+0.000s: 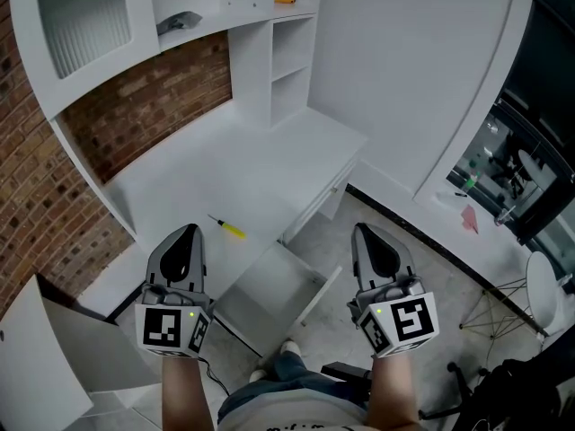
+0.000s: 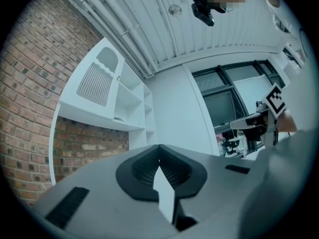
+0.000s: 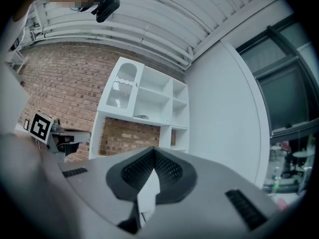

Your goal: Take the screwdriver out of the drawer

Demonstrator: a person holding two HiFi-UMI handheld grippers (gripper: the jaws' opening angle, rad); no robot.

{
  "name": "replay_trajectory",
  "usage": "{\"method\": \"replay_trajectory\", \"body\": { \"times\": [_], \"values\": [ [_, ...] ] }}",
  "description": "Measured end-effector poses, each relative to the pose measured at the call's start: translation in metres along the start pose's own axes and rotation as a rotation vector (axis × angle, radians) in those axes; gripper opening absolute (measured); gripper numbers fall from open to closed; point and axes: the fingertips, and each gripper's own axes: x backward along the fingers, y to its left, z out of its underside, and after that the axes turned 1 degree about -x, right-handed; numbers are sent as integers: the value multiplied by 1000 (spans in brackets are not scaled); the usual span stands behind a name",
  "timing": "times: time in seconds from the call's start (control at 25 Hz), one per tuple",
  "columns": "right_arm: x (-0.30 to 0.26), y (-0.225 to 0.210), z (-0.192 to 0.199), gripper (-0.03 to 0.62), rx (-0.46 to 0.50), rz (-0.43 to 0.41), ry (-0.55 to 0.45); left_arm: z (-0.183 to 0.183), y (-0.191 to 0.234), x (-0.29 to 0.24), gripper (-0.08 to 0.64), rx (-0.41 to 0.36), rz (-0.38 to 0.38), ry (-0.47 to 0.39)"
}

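A yellow-handled screwdriver [image 1: 225, 227] lies on the white desk top [image 1: 243, 173], near its front edge. Just below it the white drawer [image 1: 269, 284] stands pulled out, and nothing shows inside it. My left gripper [image 1: 189, 233] hangs in the air left of the drawer, below and left of the screwdriver, with its jaws shut on nothing. My right gripper [image 1: 362, 232] is held right of the drawer over the floor, also shut and empty. In each gripper view the jaws [image 2: 159, 146] [image 3: 153, 149] meet at a point, aimed level at the shelves and wall.
White shelves [image 1: 287, 61] rise at the back of the desk, with a small orange item [image 1: 284, 0] and a grey object [image 1: 180, 21] on the top shelf. A brick wall [image 1: 36, 196] is at the left. A white wall panel [image 1: 422, 70] and dark windows [image 1: 530, 151] stand at the right.
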Motion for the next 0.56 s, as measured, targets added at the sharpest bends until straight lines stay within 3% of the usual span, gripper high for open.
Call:
{"method": "replay_trajectory", "body": {
  "times": [0.56],
  "values": [
    [10, 6, -5, 9, 17, 9, 1, -9, -4, 8, 14, -12, 28, -10]
  ]
}}
